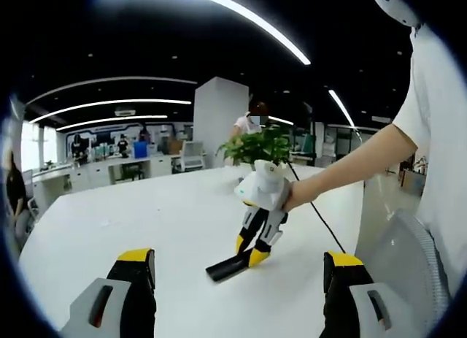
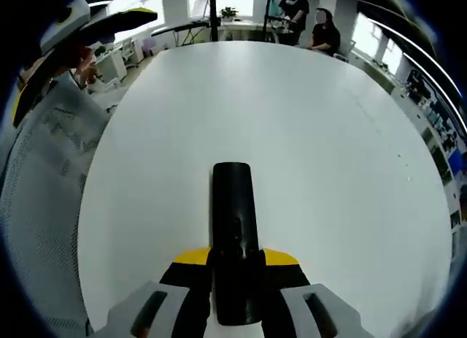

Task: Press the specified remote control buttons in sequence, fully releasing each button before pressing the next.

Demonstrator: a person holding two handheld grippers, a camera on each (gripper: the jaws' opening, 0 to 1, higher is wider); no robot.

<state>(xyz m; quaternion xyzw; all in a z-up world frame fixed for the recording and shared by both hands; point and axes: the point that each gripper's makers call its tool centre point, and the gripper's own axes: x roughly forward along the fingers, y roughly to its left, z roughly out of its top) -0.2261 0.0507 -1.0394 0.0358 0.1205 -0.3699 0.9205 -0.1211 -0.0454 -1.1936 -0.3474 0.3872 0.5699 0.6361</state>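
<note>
A black remote control (image 2: 233, 221) sits between the jaws of my right gripper (image 2: 235, 263), which is shut on its near end. The remote points out over the white table (image 2: 292, 119). In the left gripper view, a person's hand holds the right gripper (image 1: 257, 239) tilted downward. The remote (image 1: 228, 267) sticks out from it, low over the table (image 1: 146, 214). My left gripper (image 1: 239, 263) is open, its yellow-tipped jaws wide apart on either side of that scene and holding nothing. The left gripper (image 2: 109, 20) also appears at the upper left of the right gripper view.
A potted green plant (image 1: 259, 144) stands at the table's far side, with a black cable (image 1: 321, 220) running across the top. A white mesh chair back (image 1: 408, 258) is at the right, also seen as mesh chair (image 2: 44, 177). People (image 2: 321, 31) sit at desks behind.
</note>
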